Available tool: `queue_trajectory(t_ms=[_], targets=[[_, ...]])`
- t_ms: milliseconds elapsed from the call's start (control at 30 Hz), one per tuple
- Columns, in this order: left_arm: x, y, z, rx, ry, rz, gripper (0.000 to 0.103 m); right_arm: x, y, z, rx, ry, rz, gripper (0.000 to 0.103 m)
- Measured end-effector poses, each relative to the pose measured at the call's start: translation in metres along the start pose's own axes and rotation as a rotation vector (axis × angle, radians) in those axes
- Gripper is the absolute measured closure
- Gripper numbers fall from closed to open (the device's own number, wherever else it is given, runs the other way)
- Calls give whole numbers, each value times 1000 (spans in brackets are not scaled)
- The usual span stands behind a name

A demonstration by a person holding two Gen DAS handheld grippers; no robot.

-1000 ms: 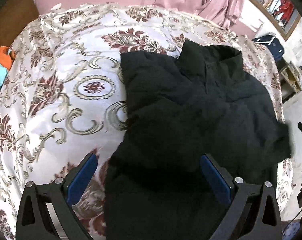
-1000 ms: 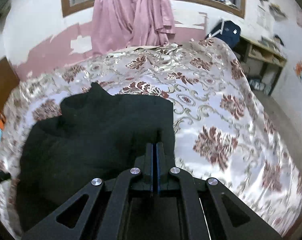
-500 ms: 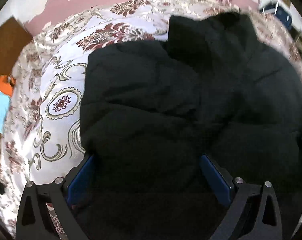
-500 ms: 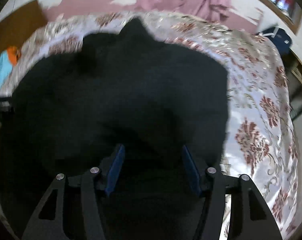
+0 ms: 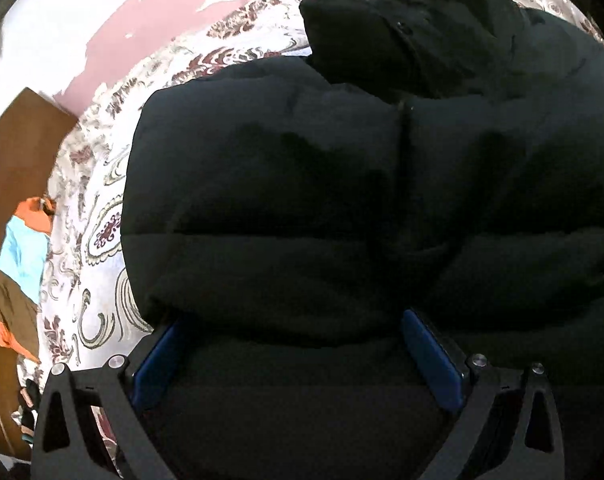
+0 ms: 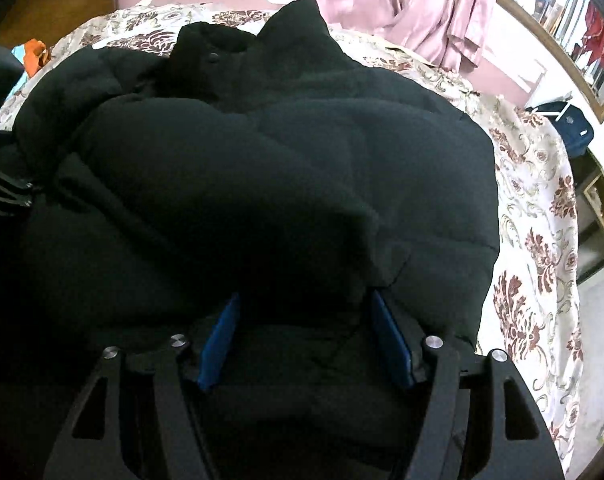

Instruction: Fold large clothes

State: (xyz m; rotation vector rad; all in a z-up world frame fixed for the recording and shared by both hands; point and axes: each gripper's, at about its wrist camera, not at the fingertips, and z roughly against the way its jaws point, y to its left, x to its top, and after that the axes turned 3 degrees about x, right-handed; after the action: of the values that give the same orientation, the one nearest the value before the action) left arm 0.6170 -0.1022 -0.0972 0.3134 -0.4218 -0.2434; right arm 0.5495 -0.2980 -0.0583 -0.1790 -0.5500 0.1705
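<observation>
A: Where does your black puffer jacket (image 5: 342, 208) lie?

B: Spread on the floral bedspread (image 5: 101, 240), collar (image 6: 237, 60) at the far end toward the pink wall (image 5: 149, 36). Bedspread shows bare to the jacket's left in the left wrist view, to its right in the right wrist view.

A: Your left gripper (image 5: 297, 344)?

B: Jaws wide apart, blue pads (image 5: 157, 360) straddling the jacket's near edge. A padded fold bulges between them; the pads do not press it.

A: Your right gripper (image 6: 304, 336)?

B: Jaws opening, about half spread. Jacket fabric sits between the pads (image 6: 390, 340), not clamped.

A: Any containers?

B: A dark blue bag (image 6: 570, 128) beyond the bedspread's right edge; contents cannot be told. Orange and blue clothes (image 5: 29, 240) lie off the bedspread's left edge.
</observation>
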Motion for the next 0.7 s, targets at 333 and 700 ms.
queue_trajectory(t_ms=[333, 700], targets=[[70, 67, 2, -424, 217, -9, 0, 92, -44, 38, 203, -22, -6, 19], [163, 108, -38, -591, 299, 315, 0, 237, -33, -35, 271, -30, -58, 18]])
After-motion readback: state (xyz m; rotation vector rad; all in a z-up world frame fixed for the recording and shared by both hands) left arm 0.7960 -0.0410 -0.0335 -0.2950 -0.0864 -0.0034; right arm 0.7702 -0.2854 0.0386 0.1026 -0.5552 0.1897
